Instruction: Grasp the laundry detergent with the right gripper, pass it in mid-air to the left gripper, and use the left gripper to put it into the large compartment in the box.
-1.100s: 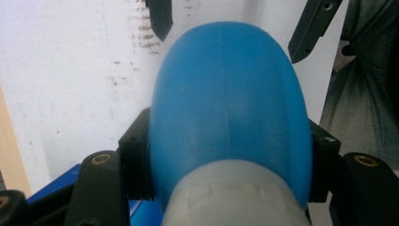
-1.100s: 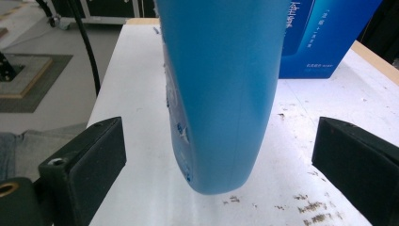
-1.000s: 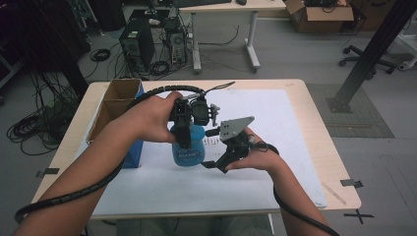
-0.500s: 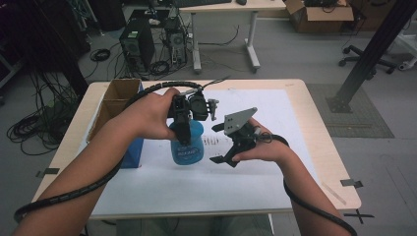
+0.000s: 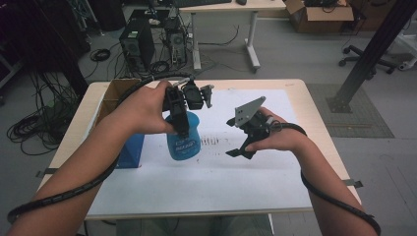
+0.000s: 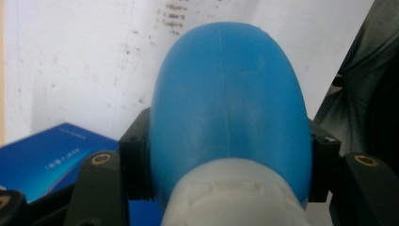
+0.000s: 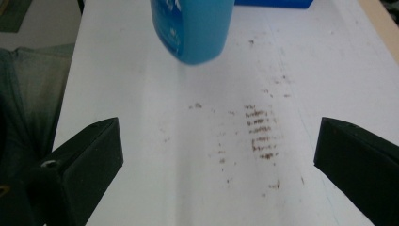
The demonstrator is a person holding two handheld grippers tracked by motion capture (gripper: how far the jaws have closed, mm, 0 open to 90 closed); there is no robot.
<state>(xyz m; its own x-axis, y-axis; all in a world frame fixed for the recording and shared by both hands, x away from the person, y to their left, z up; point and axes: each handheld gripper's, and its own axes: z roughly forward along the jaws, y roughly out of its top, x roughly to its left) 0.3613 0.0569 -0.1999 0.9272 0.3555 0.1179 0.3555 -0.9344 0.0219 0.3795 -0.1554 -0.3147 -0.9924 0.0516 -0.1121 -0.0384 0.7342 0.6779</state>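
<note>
above the white paper sheet (image 5: 206, 172) mid-table, the left gripper (image 5: 183, 129) clamps the blue plastic bottle (image 5: 184, 140) upright; the right gripper (image 5: 242, 137) hovers beside it, jaws spread. a brown cardboard box (image 5: 114, 96) sits at the left edge.

A blue plastic bottle (image 5: 184, 140) with a white neck and white label print hangs upright, lifted just above the white sheet, left of centre.

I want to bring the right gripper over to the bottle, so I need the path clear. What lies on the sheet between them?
Only brown smudges on the white sheet between the right gripper and the blue bottle, seen in the right gripper view.
</note>
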